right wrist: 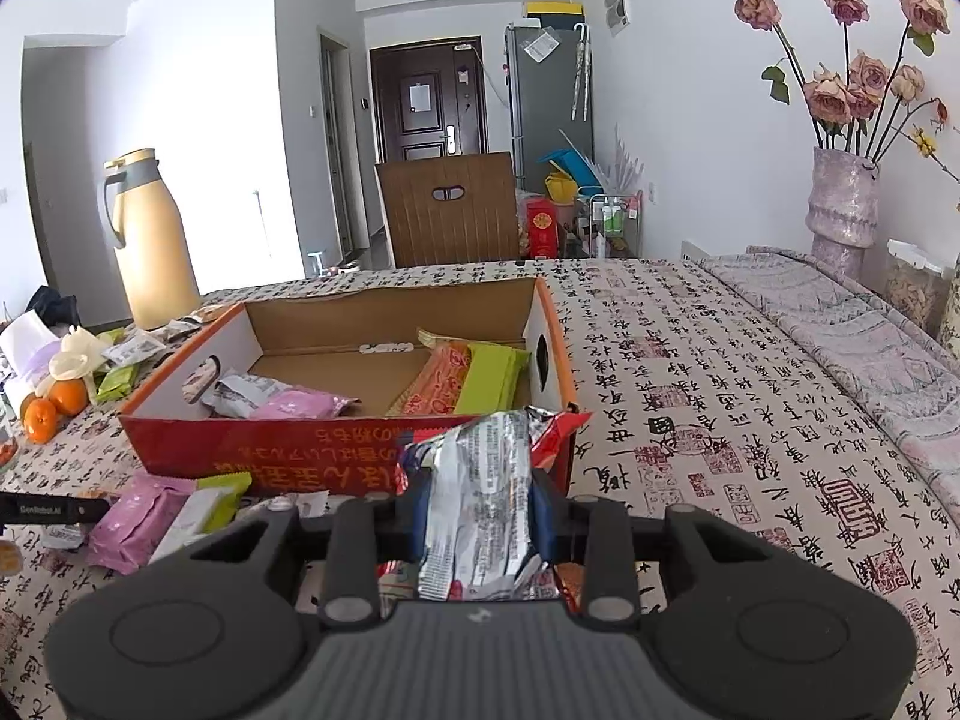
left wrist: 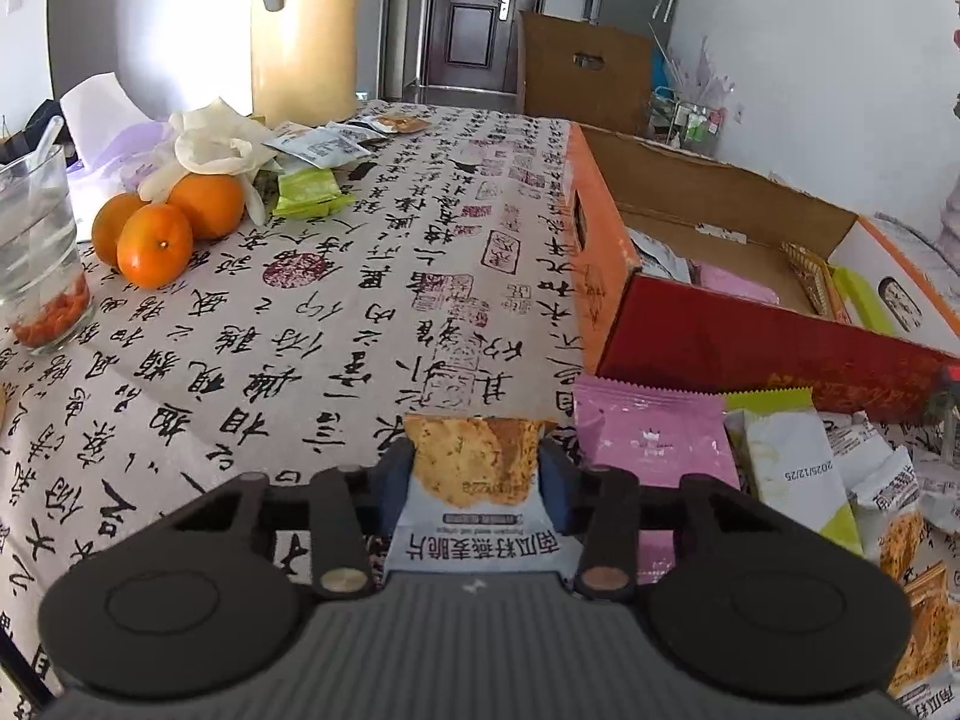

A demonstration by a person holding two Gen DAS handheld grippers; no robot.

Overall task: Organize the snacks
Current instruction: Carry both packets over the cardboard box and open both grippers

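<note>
My left gripper (left wrist: 478,468) is shut on a white oat-crisp packet (left wrist: 474,480), held just above the tablecloth, left of the orange and red cardboard box (left wrist: 750,348). My right gripper (right wrist: 480,504) is shut on a crinkled silver and red snack packet (right wrist: 480,492), held in front of the box's (right wrist: 300,456) near right corner. The box holds a pink packet (right wrist: 300,405), a grey packet (right wrist: 246,390), an orange packet (right wrist: 435,384) and a green packet (right wrist: 492,378). Loose pink (left wrist: 648,438) and green-white (left wrist: 792,462) packets lie beside the box.
Three oranges (left wrist: 162,228), a glass (left wrist: 36,252), a green packet (left wrist: 306,192) and more packets sit at the far left by a yellow thermos (left wrist: 303,30). A vase of roses (right wrist: 843,204) stands at the far right. A chair back (right wrist: 450,210) rises behind the table.
</note>
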